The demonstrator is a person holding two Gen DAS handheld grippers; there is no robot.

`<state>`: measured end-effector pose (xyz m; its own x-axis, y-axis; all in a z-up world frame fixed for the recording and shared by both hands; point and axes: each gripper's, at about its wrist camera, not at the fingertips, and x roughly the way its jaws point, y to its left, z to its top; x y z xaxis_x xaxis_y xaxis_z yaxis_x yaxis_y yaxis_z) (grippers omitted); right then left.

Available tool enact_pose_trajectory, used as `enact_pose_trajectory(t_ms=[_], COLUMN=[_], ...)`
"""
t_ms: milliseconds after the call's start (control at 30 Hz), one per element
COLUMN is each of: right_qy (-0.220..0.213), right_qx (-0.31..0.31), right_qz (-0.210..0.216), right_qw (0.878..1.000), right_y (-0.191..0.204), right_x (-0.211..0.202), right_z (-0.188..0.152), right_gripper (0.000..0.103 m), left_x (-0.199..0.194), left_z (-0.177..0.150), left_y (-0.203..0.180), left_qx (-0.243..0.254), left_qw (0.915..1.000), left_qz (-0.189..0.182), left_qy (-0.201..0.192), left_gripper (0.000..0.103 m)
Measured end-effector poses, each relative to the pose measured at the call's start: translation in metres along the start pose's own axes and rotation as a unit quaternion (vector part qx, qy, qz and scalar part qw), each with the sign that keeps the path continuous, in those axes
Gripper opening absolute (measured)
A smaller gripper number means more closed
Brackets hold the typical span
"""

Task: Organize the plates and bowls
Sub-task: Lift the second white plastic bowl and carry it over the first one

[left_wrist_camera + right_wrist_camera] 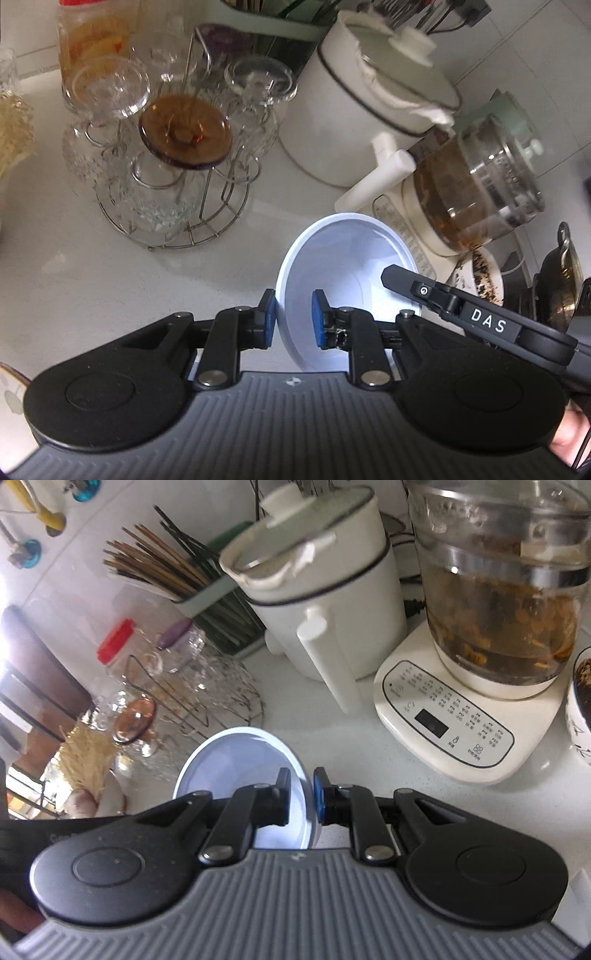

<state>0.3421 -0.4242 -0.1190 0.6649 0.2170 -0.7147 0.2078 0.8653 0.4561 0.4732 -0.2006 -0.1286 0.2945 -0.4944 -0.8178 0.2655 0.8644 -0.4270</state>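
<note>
A white bowl (343,258) hangs tilted over the white counter (92,277), held from two sides. My left gripper (294,321) is shut on the bowl's near left rim, with one blue pad outside the wall and one inside. In the right wrist view, my right gripper (301,797) is shut on the right rim of the same bowl (240,760). A black finger (406,282) of the right gripper reaches in over the bowl's right rim in the left wrist view.
Just left of the bowl stands a wire rack of upturned glasses (166,177). Behind it are a white lidded pot (369,110) and a glass kettle on a cream base (461,720). A dirty bowl (487,280) sits at the right. A chopstick holder (207,602) stands at the back.
</note>
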Motion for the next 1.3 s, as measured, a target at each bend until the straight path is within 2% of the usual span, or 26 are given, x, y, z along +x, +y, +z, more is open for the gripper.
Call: enact_pose_trajectory(t_ms=[467, 700, 833, 933, 1100, 1300], right_qy=[-0.016, -0.033, -0.027, -0.023, -0.003, 0.021], right_qx=[0.017, -0.012, -0.008, -0.014, -0.023, -0.037], right_qz=[0.017, 0.013, 0.018, 0.024, 0.029, 0.022], right_qw=[1.0, 0.999, 0.999, 0.999, 0.999, 0.999], right_y=[0.02, 0.047, 0.057, 0.068, 0.082, 0.093], right_x=[-0.042, -0.058, -0.058, -0.059, -0.052, -0.039], right_z=[-0.02, -0.031, -0.039, -0.047, -0.061, -0.079], right_gripper=[0.016, 0.016, 0.016, 0.016, 0.016, 0.018], left_x=[-0.05, -0.076, -0.091, -0.099, -0.105, -0.102], left_z=[-0.026, -0.037, -0.045, -0.053, -0.065, -0.081], left_y=[0.002, 0.012, 0.022, 0.038, 0.061, 0.08], left_qx=[-0.015, -0.017, -0.016, -0.041, -0.067, -0.071], left_qw=[0.9998, 0.9994, 0.9992, 0.9985, 0.9972, 0.997], left_qz=[-0.007, -0.013, -0.011, -0.013, -0.005, 0.009], left_qy=[-0.013, -0.029, -0.034, -0.035, -0.034, -0.029], left_gripper=[0.024, 0.024, 0.024, 0.024, 0.024, 0.024])
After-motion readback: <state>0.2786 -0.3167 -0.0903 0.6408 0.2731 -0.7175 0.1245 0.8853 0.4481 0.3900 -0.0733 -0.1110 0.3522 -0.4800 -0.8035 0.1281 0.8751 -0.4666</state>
